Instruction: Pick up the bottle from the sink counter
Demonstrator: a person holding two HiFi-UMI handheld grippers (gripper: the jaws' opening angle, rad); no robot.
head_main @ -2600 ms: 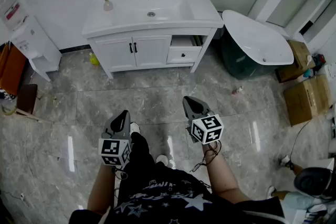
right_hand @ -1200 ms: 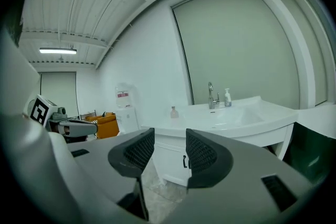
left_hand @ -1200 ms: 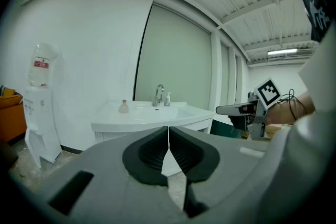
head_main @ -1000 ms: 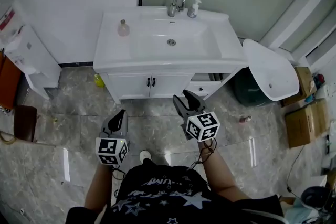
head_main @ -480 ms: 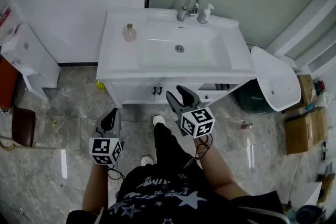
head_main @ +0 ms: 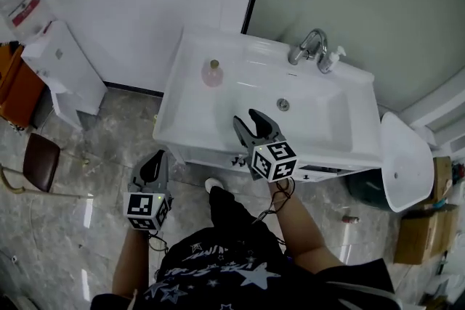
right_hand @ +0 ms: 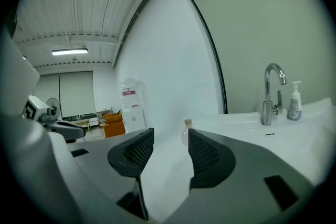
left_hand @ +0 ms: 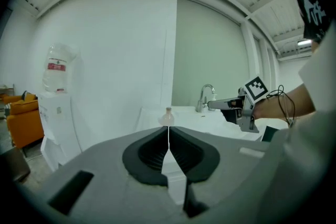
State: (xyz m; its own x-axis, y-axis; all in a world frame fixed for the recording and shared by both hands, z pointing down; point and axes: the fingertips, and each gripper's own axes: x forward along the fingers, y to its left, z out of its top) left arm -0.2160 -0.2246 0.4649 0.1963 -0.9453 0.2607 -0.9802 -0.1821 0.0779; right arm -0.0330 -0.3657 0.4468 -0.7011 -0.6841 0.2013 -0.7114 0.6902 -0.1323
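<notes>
The left claw (head_main: 154, 160) hangs low beside the person's leg over the grey floor, in front of the white vanity's left corner, its jaws pressed together with nothing between them; its own view (left_hand: 168, 136) shows only a thin slit there. To its left stand a white water dispenser (head_main: 62, 65) and a brown chair (head_main: 40, 155). The small pinkish bottle (head_main: 212, 73) stands upright on the left part of the sink surface (head_main: 178, 109), just left of the basin, well apart from both claws. The right claw (head_main: 248, 120) hovers over the front edge of that surface, jaws spread and empty; in its view (right_hand: 165, 150) the bottle (right_hand: 186, 130) shows in the distance through the gap. Farther right, the chrome faucet (head_main: 311, 47) and a pump dispenser (head_main: 330, 59) stand at the back rim.
</notes>
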